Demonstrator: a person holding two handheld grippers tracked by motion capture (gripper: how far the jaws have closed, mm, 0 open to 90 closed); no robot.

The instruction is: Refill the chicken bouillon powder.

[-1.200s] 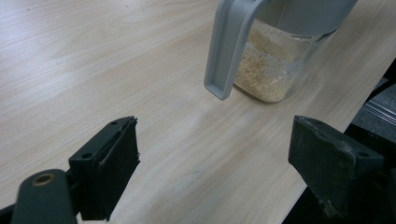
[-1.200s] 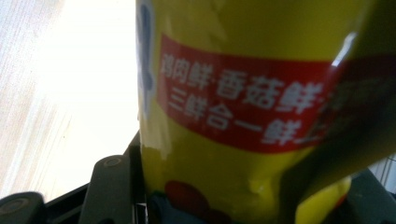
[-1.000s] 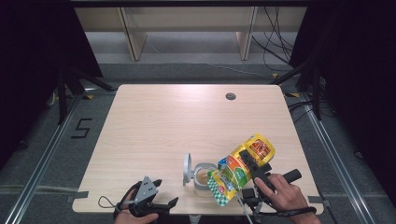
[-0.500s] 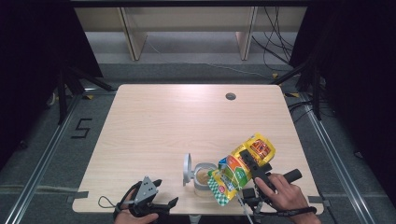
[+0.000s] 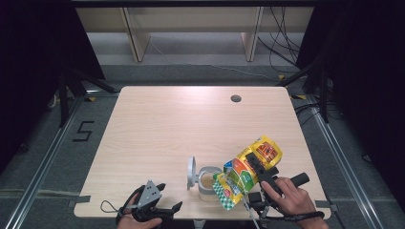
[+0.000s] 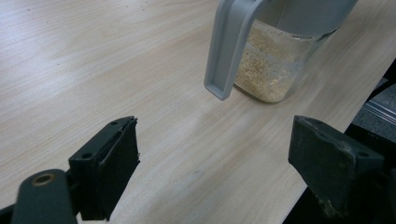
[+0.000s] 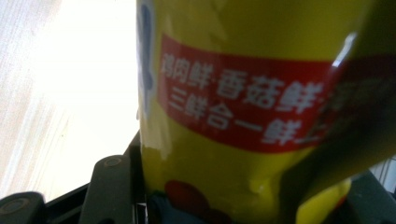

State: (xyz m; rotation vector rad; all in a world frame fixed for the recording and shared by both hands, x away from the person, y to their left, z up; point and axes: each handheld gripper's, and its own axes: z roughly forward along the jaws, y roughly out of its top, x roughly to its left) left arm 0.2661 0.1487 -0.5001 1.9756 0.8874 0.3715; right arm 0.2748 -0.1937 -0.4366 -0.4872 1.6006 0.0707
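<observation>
A yellow seasoning bag with a red band and a green chequered end hangs tilted near the table's front right. My right gripper is shut on it. In the right gripper view the bag fills the space between the jaws of that gripper. The bag's low end is right beside a clear jar holding pale granules. The jar's grey lid stands flipped up on its left. My left gripper rests at the front edge, open. In the left gripper view the jar and lid are ahead of the left gripper.
The light wooden table has a round cable hole at its back right. Beyond its far edge stand shelf legs and loose cables on a grey floor. The table's front edge runs right under both hands.
</observation>
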